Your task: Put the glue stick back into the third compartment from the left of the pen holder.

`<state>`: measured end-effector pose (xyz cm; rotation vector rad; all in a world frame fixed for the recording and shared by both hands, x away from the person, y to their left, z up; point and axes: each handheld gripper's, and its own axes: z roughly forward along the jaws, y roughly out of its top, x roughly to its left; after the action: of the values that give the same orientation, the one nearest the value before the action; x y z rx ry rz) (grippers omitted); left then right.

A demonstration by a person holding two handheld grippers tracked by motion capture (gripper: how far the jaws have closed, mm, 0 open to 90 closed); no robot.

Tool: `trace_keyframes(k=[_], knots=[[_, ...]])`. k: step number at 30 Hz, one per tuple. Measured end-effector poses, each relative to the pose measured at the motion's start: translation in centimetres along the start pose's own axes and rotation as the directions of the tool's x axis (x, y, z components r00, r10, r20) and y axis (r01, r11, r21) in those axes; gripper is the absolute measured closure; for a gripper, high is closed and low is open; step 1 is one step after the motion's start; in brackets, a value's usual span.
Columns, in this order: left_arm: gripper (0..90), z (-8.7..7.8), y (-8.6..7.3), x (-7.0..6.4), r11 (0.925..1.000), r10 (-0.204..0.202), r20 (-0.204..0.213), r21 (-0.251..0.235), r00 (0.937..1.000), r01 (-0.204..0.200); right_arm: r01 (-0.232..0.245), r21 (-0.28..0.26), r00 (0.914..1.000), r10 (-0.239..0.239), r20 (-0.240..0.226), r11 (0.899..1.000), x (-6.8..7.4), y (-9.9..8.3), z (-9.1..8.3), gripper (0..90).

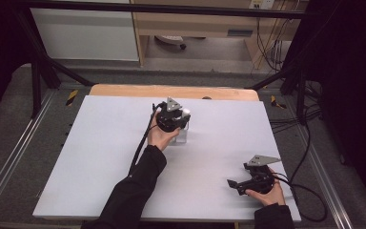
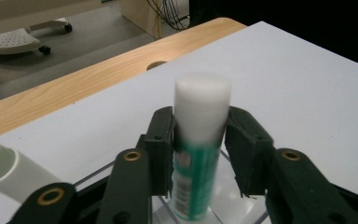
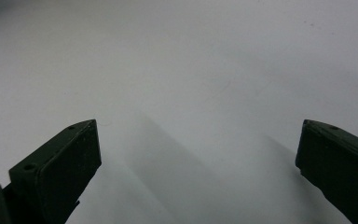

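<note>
Left gripper: fingers clamped from both sides on a glue stick, pressing against its body just below the cap. Glue stick: upright cylinder, slightly blurred in the left gripper view; broad white cap with a flat top at the upper end, green body beneath it carrying a white label band with small print that is too blurred to read. Its lower end stands on or in a clear plastic holder, a transparent piece with straight edges lying on the surface; whether the stick's foot touches the holder's base cannot be told. White tube: hollow, open-ended, lying on its side just beside the holder, at the lower left of the left gripper view, apart from the fingers. In the high view the left gripper sits at the middle of the far half of the surface, held by the left hand on a dark-sleeved forearm, with the clear holder directly under it. Right gripper: fingers spread wide apart, holding nothing, pointed down at bare white surface. In the high view the right gripper rests low near the right front corner, well apart from the glue stick. Surface: white sheet over a wooden top, whose pale edge shows along the far side.
</note>
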<state>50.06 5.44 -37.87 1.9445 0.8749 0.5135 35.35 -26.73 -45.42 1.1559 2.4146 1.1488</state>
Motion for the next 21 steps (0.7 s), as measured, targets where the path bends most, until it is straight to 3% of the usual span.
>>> trace_keyframes(k=[9,11,17,21], knots=[[43.9,-3.5,1.3,0.1,0.999,0.041,0.004,0.016,0.9991,-0.041,0.002,0.001,1.0,-0.002,0.001,1.0,0.0,0.0,0.1,0.5],[38.5,-4.4,1.4,0.2,0.9991,0.033,0.015,0.025,0.9994,-0.033,0.0,0.002,1.0,0.0,0.002,1.0,0.0,0.0,0.0,0.5],[27.8,-6.9,1.3,0.4,0.9975,0.051,0.017,0.048,0.9985,-0.052,-0.004,-0.001,1.0,0.004,0.001,1.0,0.0,0.0,0.1,0.5],[21.7,-8.1,0.5,0.9,0.9976,0.04,0.04,0.054,0.9984,-0.042,-0.004,-0.002,1.0,0.004,0.003,1.0,0.0,0.0,0.0,0.5]])
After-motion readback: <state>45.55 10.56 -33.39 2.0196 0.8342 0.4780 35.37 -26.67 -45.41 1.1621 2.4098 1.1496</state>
